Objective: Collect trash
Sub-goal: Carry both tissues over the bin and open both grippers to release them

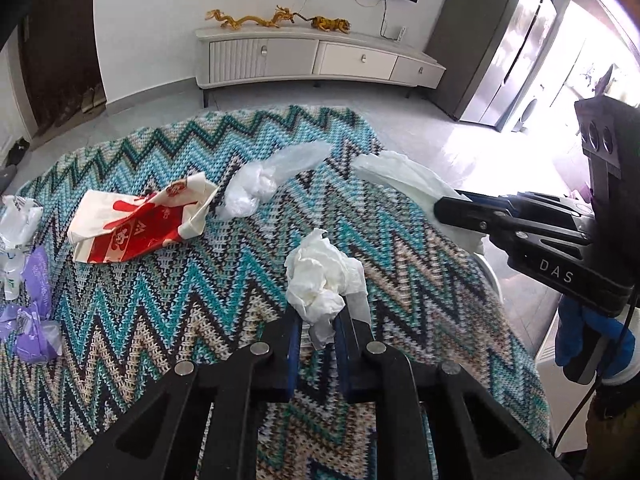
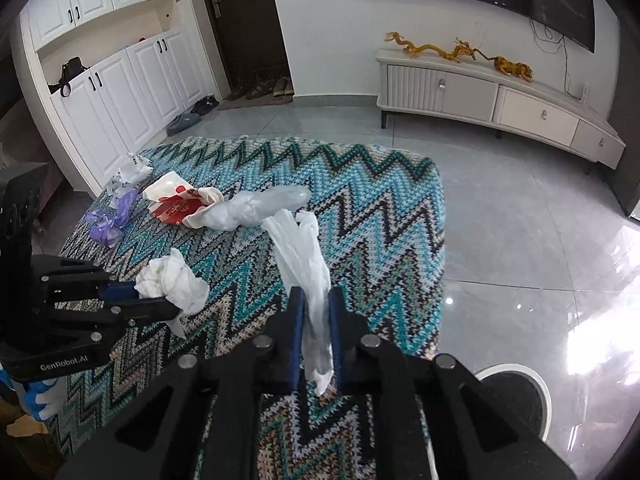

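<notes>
- Left gripper (image 1: 320,320): closed on a crumpled tissue (image 1: 322,276), lifted clear of the zigzag cloth (image 1: 180,304) covering the tabletop.
- Right gripper (image 2: 316,312): clamped on a long white plastic bag (image 2: 302,252), upper end flopping forward over the cloth, lower end hanging between the fingers.
- Both pieces off the surface, so two items judged as picked up but not yet binned.
- Likely bin: a round white-rimmed container (image 2: 520,396) on the floor just beside the tabletop's right edge, in the right wrist view; inside dark, contents impossible to tell.
- Left on the cloth: a red-and-white paper bag (image 1: 132,220) toward the far left.
- Just beside it, touching in the right wrist view: a clear plastic bag (image 1: 272,180), bunched and stretched toward the far edge.
- At the left edge: purple wrappers (image 1: 34,312), crumpled together.
- Further back on that same edge: a white printed wrapper (image 1: 18,224).
- Progress, as a judgement: early to middle, with two pieces in hand and at least four still lying on the cloth.
- Next likely need: carrying both held pieces over the container and letting go, then back for the left-side pile.
- Risk: light tissue and limp bag clinging to the fingers on release, or drifting past the rim.
</notes>
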A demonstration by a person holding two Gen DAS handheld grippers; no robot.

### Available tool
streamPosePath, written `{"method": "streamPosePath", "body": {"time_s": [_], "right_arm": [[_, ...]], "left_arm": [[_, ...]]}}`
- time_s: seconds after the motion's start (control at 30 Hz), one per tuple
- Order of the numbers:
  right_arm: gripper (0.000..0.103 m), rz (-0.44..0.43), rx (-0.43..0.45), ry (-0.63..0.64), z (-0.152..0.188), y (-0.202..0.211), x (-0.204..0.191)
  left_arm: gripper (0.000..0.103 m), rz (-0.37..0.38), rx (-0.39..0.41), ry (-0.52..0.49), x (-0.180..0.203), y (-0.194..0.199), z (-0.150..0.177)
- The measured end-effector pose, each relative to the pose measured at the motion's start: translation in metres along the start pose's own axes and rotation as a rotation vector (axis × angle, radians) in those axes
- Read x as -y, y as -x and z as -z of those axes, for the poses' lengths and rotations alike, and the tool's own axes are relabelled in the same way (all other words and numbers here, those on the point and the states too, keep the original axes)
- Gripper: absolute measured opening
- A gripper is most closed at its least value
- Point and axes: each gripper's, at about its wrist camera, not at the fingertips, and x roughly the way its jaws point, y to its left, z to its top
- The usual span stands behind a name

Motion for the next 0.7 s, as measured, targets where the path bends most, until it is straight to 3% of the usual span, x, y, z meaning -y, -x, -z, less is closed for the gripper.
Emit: {"method": "streamPosePath", "body": {"time_s": [0.33,0.5,0.7], "right_arm": [[0.011,0.166,-0.003,-0.107,0.048,0.067,0.08],[0.011,0.238,-0.04,-0.207,0.092,0.087,0.136],[0.012,0.257,-0.093,-0.331,0.142,0.079,0.192]], "left_arm": [[0.014,0.072,-0.014,-0.126,0.091,-0.004,-0.018],[0.015,0.116,-0.059,-0.195,0.152,-0.031,-0.028],[0.016,0.144,-0.152,-0.262,0.22,-0.08,-0.034]]}}
